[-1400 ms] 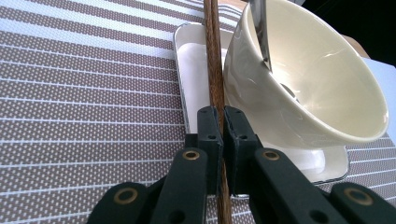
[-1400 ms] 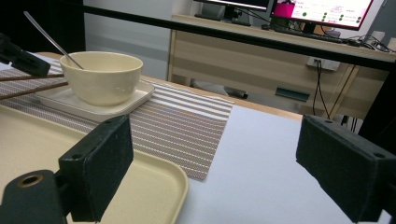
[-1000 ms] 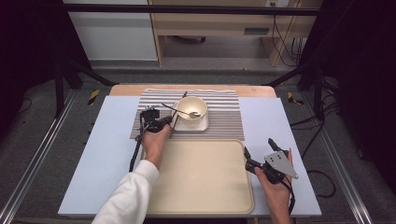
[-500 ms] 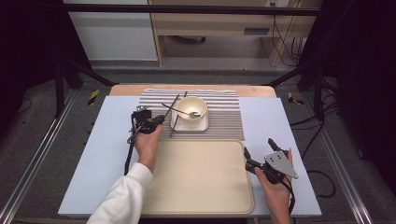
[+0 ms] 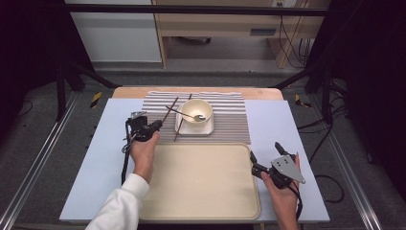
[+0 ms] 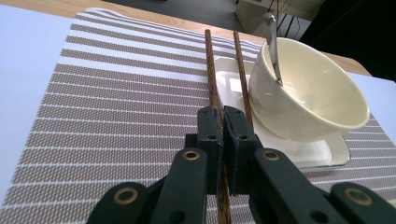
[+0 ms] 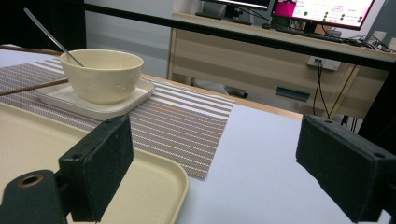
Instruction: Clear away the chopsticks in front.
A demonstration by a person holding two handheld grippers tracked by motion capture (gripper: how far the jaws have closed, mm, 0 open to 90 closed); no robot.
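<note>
Left gripper: jaws pinching one wooden chopstick
Right gripper: jaws spread, near right
Writing: none legible

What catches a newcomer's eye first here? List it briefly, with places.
The cream bowl with a spoon in it, on a square plate mid-placemat. Just left, the left gripper is clamped on one brown chopstick. Nearer, the big beige tray, the open right gripper at its right edge.
</note>
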